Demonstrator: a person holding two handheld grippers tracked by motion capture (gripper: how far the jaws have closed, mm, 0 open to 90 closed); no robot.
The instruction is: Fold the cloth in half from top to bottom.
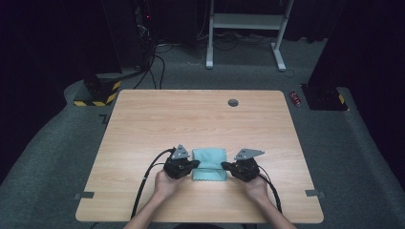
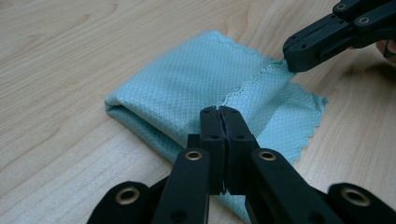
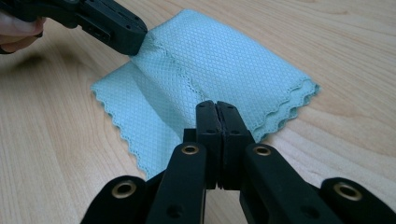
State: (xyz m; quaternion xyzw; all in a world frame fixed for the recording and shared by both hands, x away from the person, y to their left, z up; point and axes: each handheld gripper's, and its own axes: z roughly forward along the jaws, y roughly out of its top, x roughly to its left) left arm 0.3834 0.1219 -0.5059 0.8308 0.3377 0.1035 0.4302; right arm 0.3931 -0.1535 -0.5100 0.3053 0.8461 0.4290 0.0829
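Note:
A teal microfibre cloth (image 1: 209,160) lies folded on the wooden table (image 1: 191,119), near the front edge. My left gripper (image 1: 196,164) is at its left side and my right gripper (image 1: 223,166) at its right side, facing each other. In the left gripper view my left gripper (image 2: 219,112) is shut on the scalloped edge of the cloth's (image 2: 187,84) top layer, and the right gripper (image 2: 287,58) pinches the same edge farther off. In the right gripper view my right gripper (image 3: 216,106) is shut on that edge of the cloth (image 3: 224,56), with the left gripper (image 3: 133,42) gripping opposite.
A round grommet hole (image 1: 233,102) sits near the table's far edge. Two tape strips (image 1: 84,194) (image 1: 315,193) mark the front corners. On the carpet beyond stand a white desk frame (image 1: 246,28), a striped base (image 1: 98,93) and a red can (image 1: 296,98).

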